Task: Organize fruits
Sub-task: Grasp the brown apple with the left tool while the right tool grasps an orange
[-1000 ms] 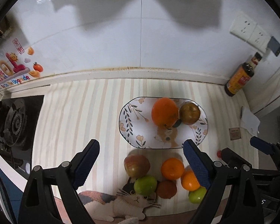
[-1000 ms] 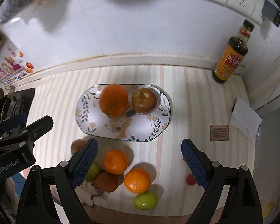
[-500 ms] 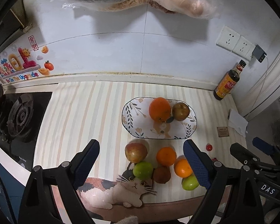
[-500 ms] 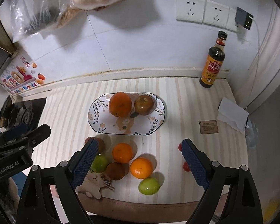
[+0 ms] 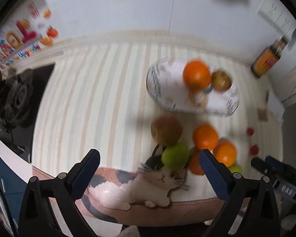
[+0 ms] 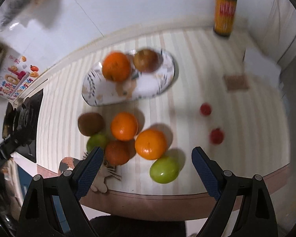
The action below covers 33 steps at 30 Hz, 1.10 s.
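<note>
A patterned oval plate (image 5: 167, 92) (image 6: 148, 90) holds an orange (image 6: 116, 66) and a brownish apple (image 6: 146, 60). In front of it several loose fruits lie together: a reddish apple (image 5: 166, 130), oranges (image 6: 124, 126) (image 6: 150, 144), a dark one (image 6: 117, 152) and green apples (image 5: 175, 156) (image 6: 163, 169). My left gripper (image 5: 148, 156) hangs above the pile's left side, its jaws opening and empty. Over the pile's right side hangs my right gripper (image 6: 147, 152), its jaws closing with nothing pressed between them. Both views are blurred.
A soy sauce bottle (image 6: 225, 9) stands at the back right by the wall. Two small red fruits (image 6: 205, 109) (image 6: 217, 135) and a brown card (image 6: 236, 82) lie to the right. A gas stove (image 5: 15, 98) is at the left. The counter's front edge (image 6: 167, 199) is close.
Both grippers have dropped toward the loose fruit, which now looks larger. The left jaws stand wider and the right jaws narrower. No fruit has moved.
</note>
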Each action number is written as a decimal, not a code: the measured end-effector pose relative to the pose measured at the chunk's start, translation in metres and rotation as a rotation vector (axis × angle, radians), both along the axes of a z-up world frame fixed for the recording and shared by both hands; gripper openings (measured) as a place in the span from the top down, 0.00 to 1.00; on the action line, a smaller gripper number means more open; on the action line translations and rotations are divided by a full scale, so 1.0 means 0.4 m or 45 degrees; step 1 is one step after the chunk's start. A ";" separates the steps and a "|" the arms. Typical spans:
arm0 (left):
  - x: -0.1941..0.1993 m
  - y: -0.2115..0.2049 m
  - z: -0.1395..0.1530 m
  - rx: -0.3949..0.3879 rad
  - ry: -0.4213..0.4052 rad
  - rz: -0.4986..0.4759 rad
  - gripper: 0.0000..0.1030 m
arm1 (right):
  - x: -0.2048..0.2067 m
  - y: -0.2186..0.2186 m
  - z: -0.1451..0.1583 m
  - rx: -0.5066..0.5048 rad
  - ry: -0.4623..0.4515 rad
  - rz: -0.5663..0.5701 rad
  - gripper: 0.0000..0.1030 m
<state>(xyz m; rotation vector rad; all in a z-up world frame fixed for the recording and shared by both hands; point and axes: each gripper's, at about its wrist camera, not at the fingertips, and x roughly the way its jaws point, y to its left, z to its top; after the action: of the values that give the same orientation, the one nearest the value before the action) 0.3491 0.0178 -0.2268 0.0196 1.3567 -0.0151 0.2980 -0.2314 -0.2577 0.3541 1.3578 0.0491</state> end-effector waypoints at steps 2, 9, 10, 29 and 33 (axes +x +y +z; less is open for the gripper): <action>0.011 -0.004 -0.047 0.039 0.050 -0.023 0.00 | 0.012 0.005 -0.054 0.016 0.044 0.008 0.24; 0.115 -0.001 -0.177 -0.060 0.246 0.024 0.00 | 0.064 0.022 -0.173 0.003 0.143 0.016 0.24; 0.129 -0.005 -0.191 -0.093 0.274 0.041 0.00 | 0.072 0.023 -0.190 0.004 0.163 0.018 0.24; 0.124 -0.032 -0.279 -0.040 0.354 -0.033 0.36 | 0.118 0.106 -0.308 0.043 0.266 0.153 0.35; 0.083 0.001 -0.287 -0.056 0.369 -0.022 0.35 | 0.111 0.121 -0.316 0.068 0.273 0.157 0.34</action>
<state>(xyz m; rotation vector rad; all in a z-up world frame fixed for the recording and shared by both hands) 0.3822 0.0183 -0.3416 -0.0087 1.6455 -0.0644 0.3425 -0.1831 -0.3843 0.3264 1.5923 0.1536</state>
